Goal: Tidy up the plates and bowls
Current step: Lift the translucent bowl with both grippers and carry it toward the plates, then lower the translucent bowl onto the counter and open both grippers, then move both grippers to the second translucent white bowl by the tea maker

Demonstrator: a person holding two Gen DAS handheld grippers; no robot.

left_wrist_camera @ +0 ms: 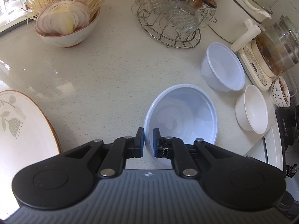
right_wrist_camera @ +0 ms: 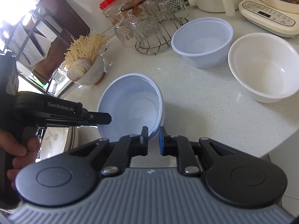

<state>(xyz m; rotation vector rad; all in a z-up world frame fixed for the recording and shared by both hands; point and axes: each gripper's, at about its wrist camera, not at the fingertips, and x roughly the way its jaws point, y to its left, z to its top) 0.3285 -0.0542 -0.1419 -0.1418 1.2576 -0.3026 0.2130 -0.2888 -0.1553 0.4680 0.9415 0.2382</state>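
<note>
A pale blue plastic bowl (left_wrist_camera: 183,112) is tilted above the counter, held by both grippers. My left gripper (left_wrist_camera: 148,142) is shut on its near rim. In the right wrist view the same bowl (right_wrist_camera: 130,106) shows with my right gripper (right_wrist_camera: 153,140) shut on its near right rim, and the left gripper (right_wrist_camera: 104,118) clamps its left rim. A second white plastic bowl (left_wrist_camera: 223,69) (right_wrist_camera: 202,43) and a white ceramic bowl (left_wrist_camera: 251,108) (right_wrist_camera: 263,67) stand on the counter to the right. Floral plates (left_wrist_camera: 22,128) (right_wrist_camera: 56,141) are stacked at the left.
A bowl of sliced onion and noodles (left_wrist_camera: 67,24) (right_wrist_camera: 86,69) stands at the back left. A wire rack of upturned glasses (left_wrist_camera: 172,16) (right_wrist_camera: 147,24) is behind. A kettle base with glass pot (left_wrist_camera: 269,54) (right_wrist_camera: 269,13) and a small floral cup (left_wrist_camera: 281,93) sit right. The counter edge (right_wrist_camera: 276,145) is near right.
</note>
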